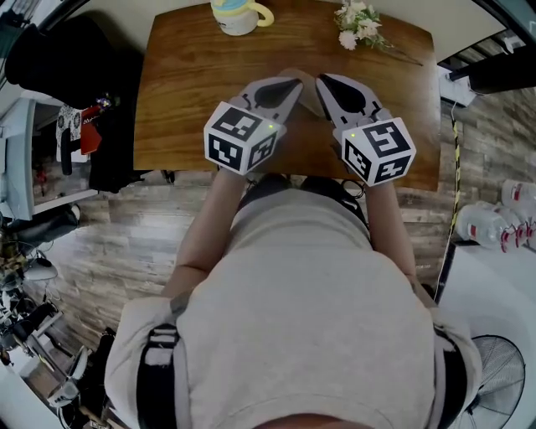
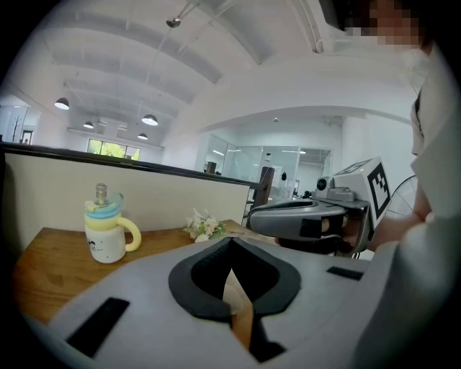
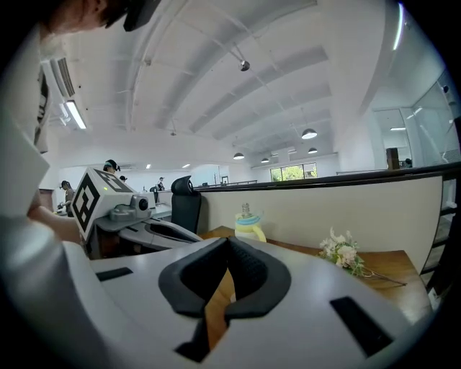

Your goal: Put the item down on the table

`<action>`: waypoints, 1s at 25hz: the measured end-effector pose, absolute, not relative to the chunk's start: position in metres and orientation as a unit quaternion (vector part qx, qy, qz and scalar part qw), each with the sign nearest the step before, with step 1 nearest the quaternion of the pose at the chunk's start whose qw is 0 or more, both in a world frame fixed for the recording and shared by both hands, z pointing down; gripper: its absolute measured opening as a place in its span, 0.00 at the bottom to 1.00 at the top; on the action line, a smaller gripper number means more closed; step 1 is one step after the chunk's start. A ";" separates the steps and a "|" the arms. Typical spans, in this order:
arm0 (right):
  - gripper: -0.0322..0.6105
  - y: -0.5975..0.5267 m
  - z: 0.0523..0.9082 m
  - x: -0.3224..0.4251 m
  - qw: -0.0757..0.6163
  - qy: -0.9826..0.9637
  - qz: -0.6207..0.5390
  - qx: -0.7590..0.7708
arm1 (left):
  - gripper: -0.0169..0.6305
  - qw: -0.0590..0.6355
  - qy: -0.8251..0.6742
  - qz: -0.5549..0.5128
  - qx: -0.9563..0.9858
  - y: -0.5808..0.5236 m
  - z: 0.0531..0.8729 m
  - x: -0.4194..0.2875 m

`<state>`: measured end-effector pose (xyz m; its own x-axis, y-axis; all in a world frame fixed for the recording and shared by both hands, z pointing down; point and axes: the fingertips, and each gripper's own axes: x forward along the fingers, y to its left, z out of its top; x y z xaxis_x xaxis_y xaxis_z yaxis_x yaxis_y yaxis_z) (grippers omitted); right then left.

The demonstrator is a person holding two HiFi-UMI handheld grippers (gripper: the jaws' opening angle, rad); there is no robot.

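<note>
Wood table spreads ahead of both claws, with a cup well beyond the left claw and flowers well beyond the right claw. The two are held side by side over the near half of the board, tips angled toward each other and almost meeting. Each one's own view shows its jaws pressed together at the tips with nothing pinched there — only wood and a scrap of something pale seen through the opening behind the tips. That pale piece is the only candidate for the item. From the head view it sits just under and between the two tips, against the table top. What it is I cannot tell, nor whether it touches either jaw. My reading is that it rests on the table and is free of both claws — so the putting-down looks done. Left over, at most, is drawing the claws clear of it and checking that it lies flat and steady.
</note>
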<state>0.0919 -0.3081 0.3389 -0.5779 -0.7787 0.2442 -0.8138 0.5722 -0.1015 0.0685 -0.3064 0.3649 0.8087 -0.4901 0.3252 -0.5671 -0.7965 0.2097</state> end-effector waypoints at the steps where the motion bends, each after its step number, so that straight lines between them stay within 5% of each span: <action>1: 0.07 -0.306 0.339 0.091 0.086 -0.884 0.101 0.449 | 0.04 0.152 -0.279 0.127 0.940 -0.305 0.366 0.069; 25: 0.06 -0.275 0.366 0.085 0.087 -0.883 0.136 0.441 | 0.04 0.196 -0.267 0.146 0.932 -0.277 0.394 0.070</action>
